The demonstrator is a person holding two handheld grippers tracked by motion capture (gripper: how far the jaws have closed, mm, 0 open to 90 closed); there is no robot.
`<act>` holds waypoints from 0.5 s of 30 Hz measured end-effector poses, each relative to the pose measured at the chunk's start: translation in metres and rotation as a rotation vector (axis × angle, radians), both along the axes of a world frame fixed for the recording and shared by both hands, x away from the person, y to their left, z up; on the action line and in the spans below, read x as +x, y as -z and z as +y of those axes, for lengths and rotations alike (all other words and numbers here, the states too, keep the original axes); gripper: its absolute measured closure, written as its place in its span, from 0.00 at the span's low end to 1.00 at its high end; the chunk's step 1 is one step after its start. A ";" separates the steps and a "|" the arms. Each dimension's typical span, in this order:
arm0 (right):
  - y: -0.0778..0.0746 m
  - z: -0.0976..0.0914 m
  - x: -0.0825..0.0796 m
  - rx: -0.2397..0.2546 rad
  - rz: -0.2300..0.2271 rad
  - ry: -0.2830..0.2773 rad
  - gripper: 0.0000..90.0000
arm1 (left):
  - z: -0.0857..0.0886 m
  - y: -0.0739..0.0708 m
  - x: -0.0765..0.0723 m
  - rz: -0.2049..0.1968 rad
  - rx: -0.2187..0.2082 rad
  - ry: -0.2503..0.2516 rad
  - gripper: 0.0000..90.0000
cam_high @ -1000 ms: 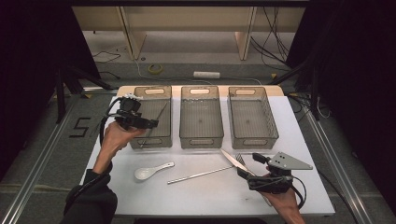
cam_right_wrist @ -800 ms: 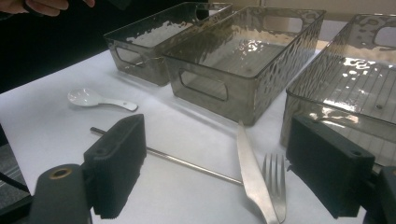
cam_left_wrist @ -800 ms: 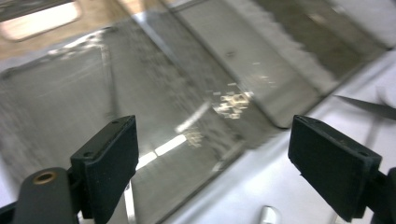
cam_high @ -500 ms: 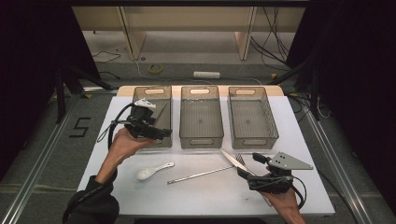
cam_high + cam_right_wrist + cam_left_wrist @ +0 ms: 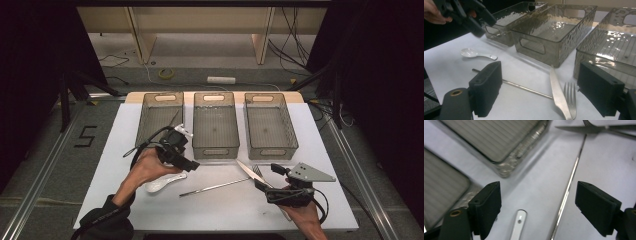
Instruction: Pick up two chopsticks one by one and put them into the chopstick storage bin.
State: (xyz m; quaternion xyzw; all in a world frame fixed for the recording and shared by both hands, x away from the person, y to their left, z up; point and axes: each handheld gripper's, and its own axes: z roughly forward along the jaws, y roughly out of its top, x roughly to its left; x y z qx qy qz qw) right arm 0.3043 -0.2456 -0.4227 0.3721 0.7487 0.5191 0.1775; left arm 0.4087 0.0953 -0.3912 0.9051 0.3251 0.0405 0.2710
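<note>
My left gripper (image 5: 189,164) hovers over the white table just in front of the left bin (image 5: 165,98). It is open, and its jaws have just been closing a little with nothing between them. In the left gripper view (image 5: 540,192) the end of the white spoon's handle (image 5: 519,220) and a thin metal rod (image 5: 567,192) lie on the table under the gap. The spoon (image 5: 162,184) lies beside that hand. My right gripper (image 5: 261,186) rests open near the front edge. In the right gripper view (image 5: 541,75) a knife (image 5: 557,92) and a fork (image 5: 571,98) lie between its jaws.
Three clear grey bins stand in a row at the back, with the middle one (image 5: 214,98) and the right one (image 5: 263,98) beside the left. A thin dark stick (image 5: 173,118) shows inside the left bin. The rod (image 5: 215,186) runs across the table's middle.
The left hand has come right and toward the near side, from over the left bin to above the spoon's handle. The right hand has stayed put.
</note>
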 end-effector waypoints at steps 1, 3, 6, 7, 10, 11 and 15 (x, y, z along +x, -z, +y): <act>0.000 0.000 0.000 0.000 0.000 0.000 0.23 | -0.004 0.003 -0.002 0.007 0.009 0.007 0.23; 0.000 0.000 0.000 0.001 0.003 0.002 0.23 | -0.011 0.009 -0.004 0.023 0.032 0.034 0.25; 0.000 0.000 0.000 0.001 0.003 0.002 0.23 | -0.022 0.019 -0.007 0.048 0.071 0.062 0.27; 0.000 0.000 0.000 0.001 0.002 0.000 0.23 | -0.025 0.022 -0.007 0.056 0.087 0.069 0.27; 0.000 0.000 0.000 0.000 0.002 0.000 0.23 | -0.032 0.032 -0.010 0.074 0.118 0.085 0.30; 0.000 0.001 0.000 0.001 0.001 -0.001 0.23 | -0.034 0.035 -0.010 0.081 0.122 0.085 0.31; 0.001 0.001 0.000 -0.002 0.002 -0.004 0.23 | -0.040 0.044 -0.012 0.099 0.157 0.106 0.34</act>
